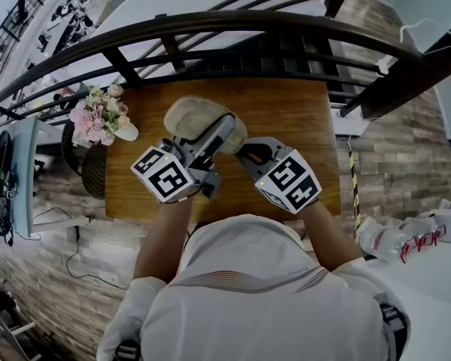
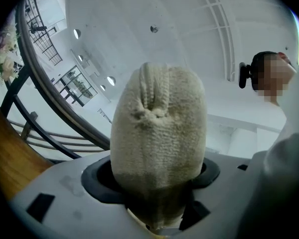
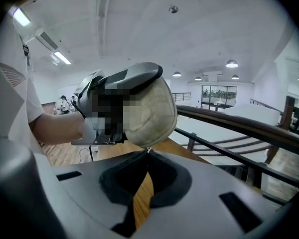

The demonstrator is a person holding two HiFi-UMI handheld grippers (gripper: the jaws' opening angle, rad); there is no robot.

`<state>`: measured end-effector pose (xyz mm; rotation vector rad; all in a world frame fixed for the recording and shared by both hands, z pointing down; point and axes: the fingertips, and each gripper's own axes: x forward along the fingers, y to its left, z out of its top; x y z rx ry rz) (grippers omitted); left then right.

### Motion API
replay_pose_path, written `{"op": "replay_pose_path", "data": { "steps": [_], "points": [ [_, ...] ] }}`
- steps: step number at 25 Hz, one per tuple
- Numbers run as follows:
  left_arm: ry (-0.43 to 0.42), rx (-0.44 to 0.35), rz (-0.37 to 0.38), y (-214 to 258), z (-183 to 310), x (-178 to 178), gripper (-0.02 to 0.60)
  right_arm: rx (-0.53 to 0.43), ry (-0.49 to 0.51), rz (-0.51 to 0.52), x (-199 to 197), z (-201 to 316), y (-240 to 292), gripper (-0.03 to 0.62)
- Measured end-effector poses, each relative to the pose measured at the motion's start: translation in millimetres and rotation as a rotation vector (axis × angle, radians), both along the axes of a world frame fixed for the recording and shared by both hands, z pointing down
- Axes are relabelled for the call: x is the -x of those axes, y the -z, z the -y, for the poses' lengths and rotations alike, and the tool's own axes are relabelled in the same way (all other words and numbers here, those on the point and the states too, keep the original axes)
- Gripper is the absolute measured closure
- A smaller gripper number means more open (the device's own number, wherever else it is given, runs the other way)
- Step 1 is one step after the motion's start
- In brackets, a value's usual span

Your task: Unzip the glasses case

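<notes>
Left gripper is clamped on the glasses case, holding it clear of the wooden surface with the fuzzy end poking out past the jaws. Right gripper is fully closed, tips meeting just under the case's lower edge on what I read as the zip pull. It's only a tiny glint, so hard to confirm. Step: pull grabbed, case looks zipped. Next I drag right along the seam while left holds firm. If the pinch is weak, the tips slip off.

Wooden table, flower bouquet at its left edge
</notes>
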<state>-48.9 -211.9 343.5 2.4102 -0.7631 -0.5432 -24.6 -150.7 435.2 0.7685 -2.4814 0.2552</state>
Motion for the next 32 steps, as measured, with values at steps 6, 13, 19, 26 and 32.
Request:
{"op": "replay_pose_path", "data": {
  "steps": [6,13,19,26,32],
  "points": [
    [0.024,-0.074,0.144,-6,-8,-11,0.264,-0.008,-0.013,-0.096,-5,2,-15,0.545],
    [0.015,-0.081,0.241,-14,-13,-13,0.290,-0.028,-0.032,-0.139,-16,11,-20,0.546],
    [0.021,-0.051,0.210,-17,-10,-7,0.291,-0.073,-0.025,-0.157,-15,8,-15,0.540],
    [0.048,-0.067,0.239,-19,-12,-11,0.291,-0.094,-0.028,-0.183,-15,12,-18,0.540],
    [0.041,-0.029,0.261,-26,-10,-9,0.293,-0.152,-0.023,-0.226,-20,14,-22,0.546]
  ]
}}
